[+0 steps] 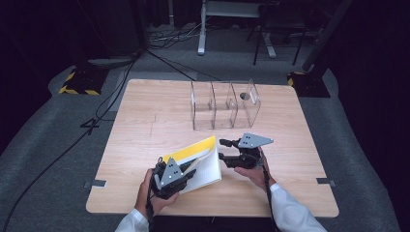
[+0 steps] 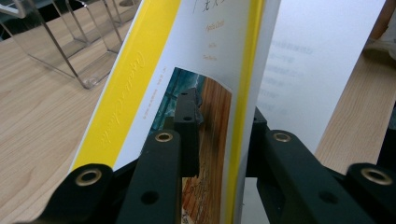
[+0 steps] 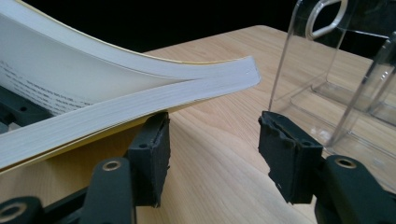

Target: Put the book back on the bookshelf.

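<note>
Left gripper [image 2: 210, 140] has its black jaws pinched on the front cover of the book [image 1: 200, 162], one jaw on the printed face and the other behind the yellow-edged board, so the cover stands lifted off the page block. Right gripper [image 3: 212, 140] sits just beside the book's free corner with its jaws parted and nothing between them; one pad is tucked under the sagging page edges, the other stands clear over bare wood.

That book is a yellow-and-white paperback, lying near the person's edge of the wooden table [image 1: 145, 125], between the two hands. It looks light but floppy: the pages bow and droop at the corner, and a thin cover would likely bend or crease if the whole weight hung from it. A firmer hold, I'd say, would be on the full thickness of pages near the spine.

From the high view you get the layout, with the clear acrylic rack [image 1: 225, 104] of upright slots well behind the book. Up close, the left gripper view gives the cover picture and the lettering on the yellow spine, while the right gripper view gives the curve of the page stack and the open gap between its own pads.
</note>
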A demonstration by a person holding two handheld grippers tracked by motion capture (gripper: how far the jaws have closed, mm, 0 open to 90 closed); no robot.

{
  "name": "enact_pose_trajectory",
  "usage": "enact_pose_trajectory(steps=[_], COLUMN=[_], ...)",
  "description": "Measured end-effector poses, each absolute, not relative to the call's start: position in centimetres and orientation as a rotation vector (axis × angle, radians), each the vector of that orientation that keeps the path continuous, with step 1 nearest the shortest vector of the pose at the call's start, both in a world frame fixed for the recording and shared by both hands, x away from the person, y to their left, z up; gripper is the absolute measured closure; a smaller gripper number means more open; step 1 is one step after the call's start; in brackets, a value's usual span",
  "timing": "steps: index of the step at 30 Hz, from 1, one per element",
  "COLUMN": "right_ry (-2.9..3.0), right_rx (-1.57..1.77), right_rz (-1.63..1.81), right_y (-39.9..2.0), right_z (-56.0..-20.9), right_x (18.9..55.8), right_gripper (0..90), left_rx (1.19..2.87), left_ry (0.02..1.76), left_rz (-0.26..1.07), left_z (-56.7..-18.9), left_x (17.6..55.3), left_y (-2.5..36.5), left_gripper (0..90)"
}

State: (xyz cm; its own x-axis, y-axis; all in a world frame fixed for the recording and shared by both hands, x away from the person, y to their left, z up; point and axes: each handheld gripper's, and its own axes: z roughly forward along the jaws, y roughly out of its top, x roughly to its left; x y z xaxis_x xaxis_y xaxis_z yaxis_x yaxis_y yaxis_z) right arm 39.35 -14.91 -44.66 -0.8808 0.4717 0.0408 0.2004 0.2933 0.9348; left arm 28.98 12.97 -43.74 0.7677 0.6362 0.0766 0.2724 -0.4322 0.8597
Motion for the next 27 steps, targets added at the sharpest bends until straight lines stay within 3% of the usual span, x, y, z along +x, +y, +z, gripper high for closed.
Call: enact_pose_trajectory(steps=[27], right_ry=[2.19], right_rx=[0.512], right_rz=[1.586], right_y=[-16.9], right_z=[-39.1], right_x=[38.7], right_gripper=[48.7], left_rx=[1.841], left_ry=[0.572], left_rz=[0.429], left_z=[-42.9], left_x=[31.5], left_y=[10.7], left_gripper=[75.5])
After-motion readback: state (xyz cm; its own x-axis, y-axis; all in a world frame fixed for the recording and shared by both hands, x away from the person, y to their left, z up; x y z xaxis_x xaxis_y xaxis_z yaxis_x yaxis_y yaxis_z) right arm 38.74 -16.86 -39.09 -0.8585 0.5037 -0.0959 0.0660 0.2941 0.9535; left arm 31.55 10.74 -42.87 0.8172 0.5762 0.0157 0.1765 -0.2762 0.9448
